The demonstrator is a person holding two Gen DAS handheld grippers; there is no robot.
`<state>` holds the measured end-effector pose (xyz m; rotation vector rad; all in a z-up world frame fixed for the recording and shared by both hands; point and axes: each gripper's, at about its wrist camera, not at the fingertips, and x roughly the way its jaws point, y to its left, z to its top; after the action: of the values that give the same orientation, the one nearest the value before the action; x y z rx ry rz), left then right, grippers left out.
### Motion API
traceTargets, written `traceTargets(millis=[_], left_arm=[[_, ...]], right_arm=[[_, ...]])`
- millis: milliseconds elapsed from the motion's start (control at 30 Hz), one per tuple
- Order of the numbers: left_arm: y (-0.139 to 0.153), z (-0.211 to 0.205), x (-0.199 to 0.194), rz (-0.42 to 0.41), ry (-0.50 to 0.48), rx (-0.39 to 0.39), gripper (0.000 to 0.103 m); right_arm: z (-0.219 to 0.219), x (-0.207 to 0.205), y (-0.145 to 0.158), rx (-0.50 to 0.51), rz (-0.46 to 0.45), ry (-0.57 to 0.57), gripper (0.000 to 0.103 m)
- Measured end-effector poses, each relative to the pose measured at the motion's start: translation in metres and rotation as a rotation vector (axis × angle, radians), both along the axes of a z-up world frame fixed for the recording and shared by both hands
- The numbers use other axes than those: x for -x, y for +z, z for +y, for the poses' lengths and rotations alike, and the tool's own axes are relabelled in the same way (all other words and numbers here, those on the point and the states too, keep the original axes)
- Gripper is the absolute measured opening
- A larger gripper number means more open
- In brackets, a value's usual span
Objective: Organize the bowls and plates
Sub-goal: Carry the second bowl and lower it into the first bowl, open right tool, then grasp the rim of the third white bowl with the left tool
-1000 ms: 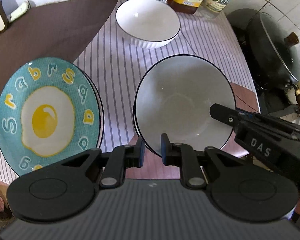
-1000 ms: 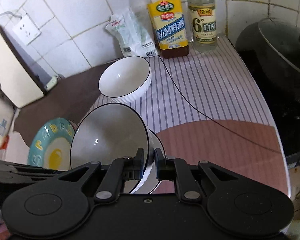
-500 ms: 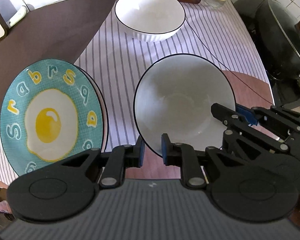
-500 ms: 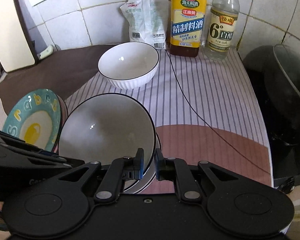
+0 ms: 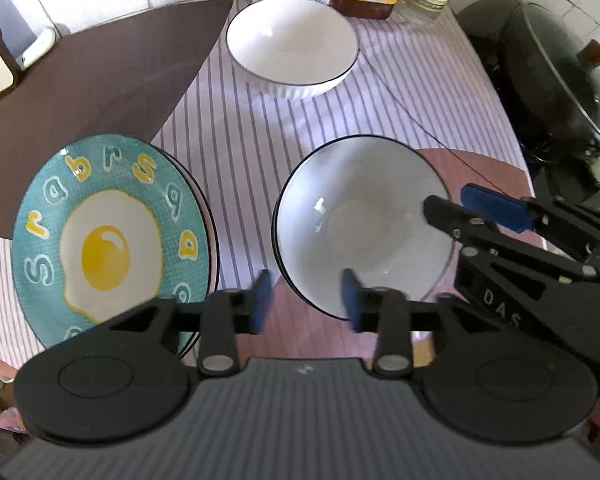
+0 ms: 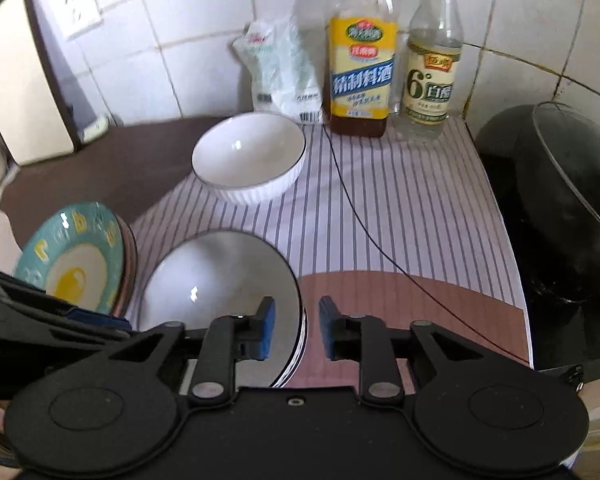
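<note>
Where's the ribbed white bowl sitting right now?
In both views the ribbed white bowl sits alone on the striped cloth, far side, just before the bottles.

The left wrist camera is looking steeply down along its fingers [image 5: 262, 300] at the counter [image 5: 236, 148], sitting close above the black-rimmed bowl [image 5: 364, 228]. The right wrist camera is tilting less steeply, probably from slightly farther back, taking in the tiled wall [image 6: 204, 20]. Both are sharing that bowl [image 6: 220, 280], the egg plate [image 5: 100, 240] [image 6: 72, 256] and the bottles [image 6: 360, 76].
</note>
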<state>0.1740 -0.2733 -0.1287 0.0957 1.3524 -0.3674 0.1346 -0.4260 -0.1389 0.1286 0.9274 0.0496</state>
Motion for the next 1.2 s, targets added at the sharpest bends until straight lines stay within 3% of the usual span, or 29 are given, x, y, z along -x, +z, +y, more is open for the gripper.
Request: traceTargets(millis=[233,433,600,733,833,933,1067,1200], left_arm=[[0.031,0.0,0.005,-0.054,-0.054,-0.026,0.051],[0.053,0.008,-0.005,-0.086,-0.032,-0.006,0.06],[0.06,0.015,-0.023,-0.106,-0.006,-0.055,0.063],[0.064,0.021,-0.036,-0.116,0.026,-0.046,0.065],[0.067,0.022,-0.047,-0.186,0.086,-0.044,0.065],[0.07,0.026,-0.056,-0.24,0.14,0.016,0.065],[0.059,0.026,-0.073,-0.252,0.221,0.064,0.065],[0.039,0.021,-0.083,-0.229,0.26,0.071,0.065]], right_arm=[[-0.015,0.001,0.018,-0.109,-0.023,0.018,0.047],[-0.026,-0.004,0.042,-0.118,-0.083,0.061,0.057],[-0.044,-0.018,0.059,-0.219,-0.09,0.118,0.06],[-0.053,-0.034,0.063,-0.281,-0.081,0.153,0.064],[-0.058,-0.046,0.062,-0.317,-0.083,0.174,0.065],[-0.06,-0.062,0.055,-0.327,-0.081,0.193,0.065],[-0.064,-0.087,0.037,-0.352,-0.066,0.231,0.065],[-0.074,-0.119,0.009,-0.395,0.008,0.167,0.064]])
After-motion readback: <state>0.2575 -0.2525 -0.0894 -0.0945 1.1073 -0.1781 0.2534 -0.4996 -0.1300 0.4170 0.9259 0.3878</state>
